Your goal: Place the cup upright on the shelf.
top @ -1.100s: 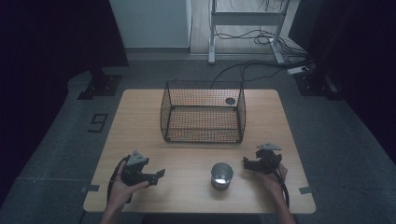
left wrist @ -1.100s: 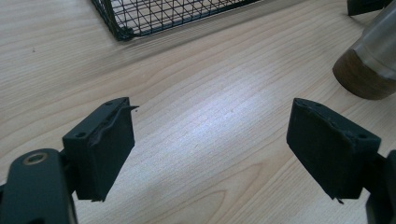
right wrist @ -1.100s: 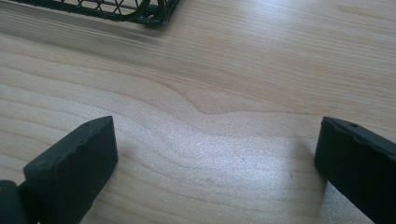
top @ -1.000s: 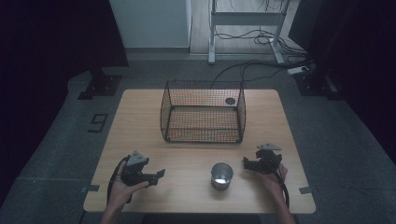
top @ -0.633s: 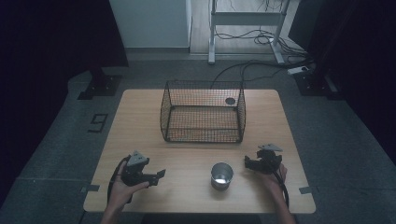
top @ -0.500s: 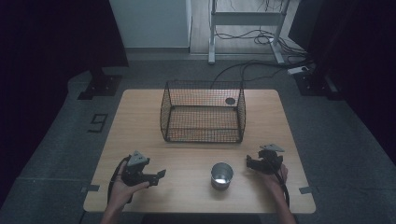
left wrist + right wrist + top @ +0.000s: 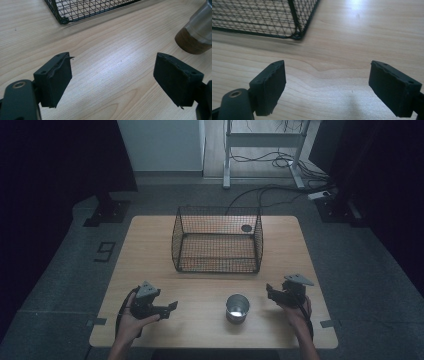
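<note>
A pale wooden bench [image 7: 150, 245] is standing on a grey floor and carrying everything in hand. Toward its far half a black wire-mesh basket [image 7: 175, 245] is sitting upright with its open top facing up. Its near corners are showing at the top of the left gripper view [image 7: 62, 18] and of the right gripper view [image 7: 298, 35]. At the near left, a hand is holding the left gripper [image 7: 172, 307] low over the bench, pointing across toward the middle. In the left gripper view [image 7: 112, 82] its fingers [image 7: 53, 80] are standing spread wide and released, with bare wood between them. At the near right, the other hand is holding the right gripper [image 7: 270, 292], which is pointing inward toward the middle of the bench. Its fingers [image 7: 269, 87] have just been closing, yet in the right gripper view [image 7: 327, 85] they are showing well apart, unclenched, with only bare wood between them. A shiny metal cup [image 7: 237, 307] with a brown band at its base is standing upright on the near middle of the bench, between the two grippers and apart from both, nearer the right one. It is sitting in front of the basket, and it is appearing at the upper right of the left gripper view [image 7: 197, 30]. A small dark disc [image 7: 246, 228] is showing at the basket's far right corner.
</note>
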Motion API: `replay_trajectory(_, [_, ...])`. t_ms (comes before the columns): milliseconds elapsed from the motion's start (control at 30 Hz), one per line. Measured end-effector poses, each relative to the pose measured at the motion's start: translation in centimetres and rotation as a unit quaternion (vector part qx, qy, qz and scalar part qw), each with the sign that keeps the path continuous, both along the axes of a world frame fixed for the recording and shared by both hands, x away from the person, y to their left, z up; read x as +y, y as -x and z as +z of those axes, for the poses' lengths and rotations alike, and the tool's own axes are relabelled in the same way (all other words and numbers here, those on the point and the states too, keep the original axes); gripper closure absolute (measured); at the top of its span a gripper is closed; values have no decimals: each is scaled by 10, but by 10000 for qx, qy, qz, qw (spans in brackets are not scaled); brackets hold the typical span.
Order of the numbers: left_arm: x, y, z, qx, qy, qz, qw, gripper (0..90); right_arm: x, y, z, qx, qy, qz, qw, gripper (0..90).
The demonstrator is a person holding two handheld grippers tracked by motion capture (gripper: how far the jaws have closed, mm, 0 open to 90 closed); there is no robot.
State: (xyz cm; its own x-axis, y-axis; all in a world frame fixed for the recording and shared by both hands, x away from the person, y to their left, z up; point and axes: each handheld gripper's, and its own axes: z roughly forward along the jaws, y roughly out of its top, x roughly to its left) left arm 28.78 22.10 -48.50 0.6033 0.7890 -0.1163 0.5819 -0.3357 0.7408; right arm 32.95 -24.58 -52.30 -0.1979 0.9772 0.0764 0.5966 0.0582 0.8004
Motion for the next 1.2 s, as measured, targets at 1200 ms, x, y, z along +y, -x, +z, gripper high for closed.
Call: replay_trajectory(1200, [1, 1, 1, 2, 16, 3, 10000, 155, 43, 48, 58, -730, -253, 1153, 9903, 168])
